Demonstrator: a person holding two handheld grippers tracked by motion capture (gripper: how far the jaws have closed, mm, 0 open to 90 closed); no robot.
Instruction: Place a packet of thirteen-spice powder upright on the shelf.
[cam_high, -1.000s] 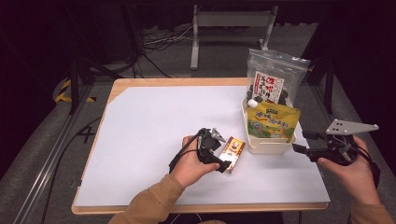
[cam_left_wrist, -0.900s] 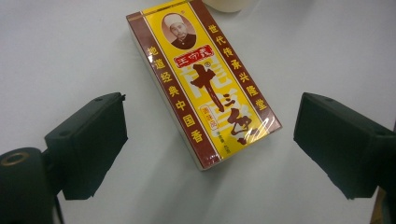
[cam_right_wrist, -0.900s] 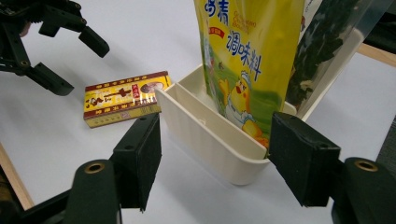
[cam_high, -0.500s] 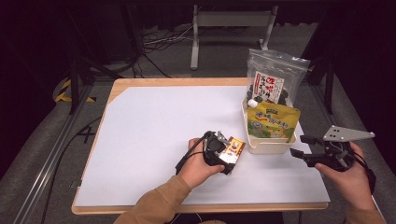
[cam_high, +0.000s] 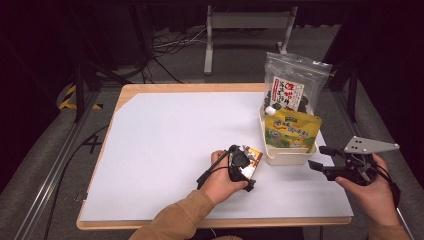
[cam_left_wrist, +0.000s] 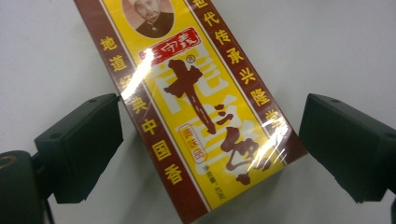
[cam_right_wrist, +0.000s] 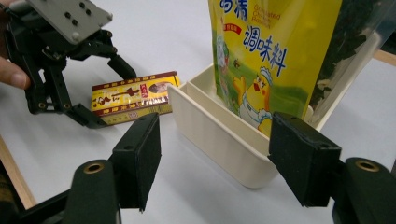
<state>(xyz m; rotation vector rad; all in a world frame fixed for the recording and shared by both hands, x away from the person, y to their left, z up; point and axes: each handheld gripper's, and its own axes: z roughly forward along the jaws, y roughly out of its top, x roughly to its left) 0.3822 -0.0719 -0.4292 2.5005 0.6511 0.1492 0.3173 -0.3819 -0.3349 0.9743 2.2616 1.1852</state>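
Left gripper: stood low and centre in the high view, jaws spread wide, one on either side of the spice box and clear of it. The left gripper view gave what the high view could not: the spice box as a yellow carton with dark red borders, red and brown characters and a glossy wrap, lying flat and aslant on the white table, with bare table between each jaw and the carton's long edges. The right gripper view gave the same left gripper in its upper left, straddling the spice box, which lay just beside the cream tray. Right gripper: lower right of the high view, jaws apart, holding nothing, near the tray. The tray held an upright yellow seasoning pouch, and behind it a clear bag of dark contents. In the right gripper view the yellow seasoning pouch showed a cartoon chick.
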